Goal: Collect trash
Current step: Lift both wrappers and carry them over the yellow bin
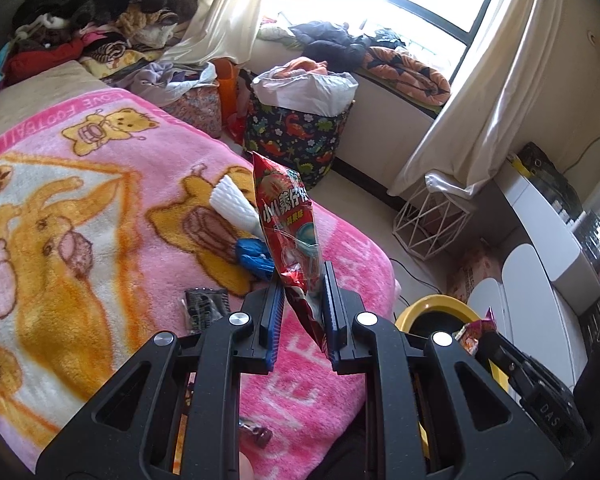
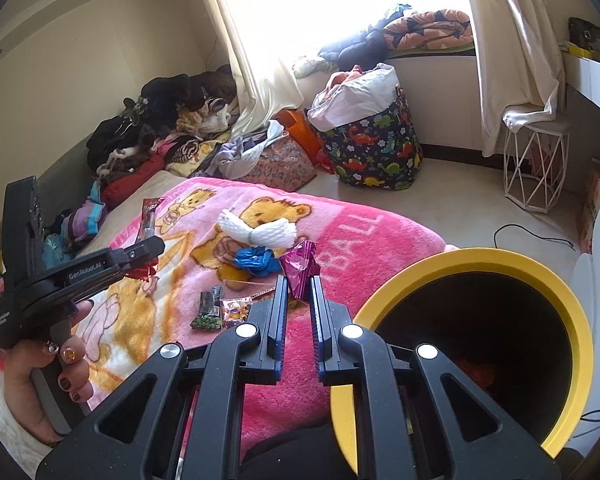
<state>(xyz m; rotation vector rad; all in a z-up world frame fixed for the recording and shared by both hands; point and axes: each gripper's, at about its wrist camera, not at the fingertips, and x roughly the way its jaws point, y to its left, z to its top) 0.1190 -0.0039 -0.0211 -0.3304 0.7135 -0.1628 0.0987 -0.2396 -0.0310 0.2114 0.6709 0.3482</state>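
Note:
My left gripper (image 1: 300, 276) is shut on a red snack bag (image 1: 286, 216) and holds it upright above the pink blanket (image 1: 100, 208); it also shows in the right wrist view (image 2: 148, 252), hand-held at the left. My right gripper (image 2: 298, 284) is shut on a crumpled magenta wrapper (image 2: 300, 266) beside the yellow-rimmed black bin (image 2: 480, 336). On the blanket lie a white foam net (image 2: 256, 228), a blue crumpled glove (image 2: 256, 260), a dark green-pea packet (image 2: 210, 308) and a small clear candy packet (image 2: 236, 308).
A dinosaur-print laundry basket (image 2: 376, 144) stands on the floor beyond the bed. A pile of clothes (image 2: 164, 120) lies at the bed's far end. A white wire stand (image 2: 536, 164) and a black cable (image 2: 532, 236) are on the floor at the right.

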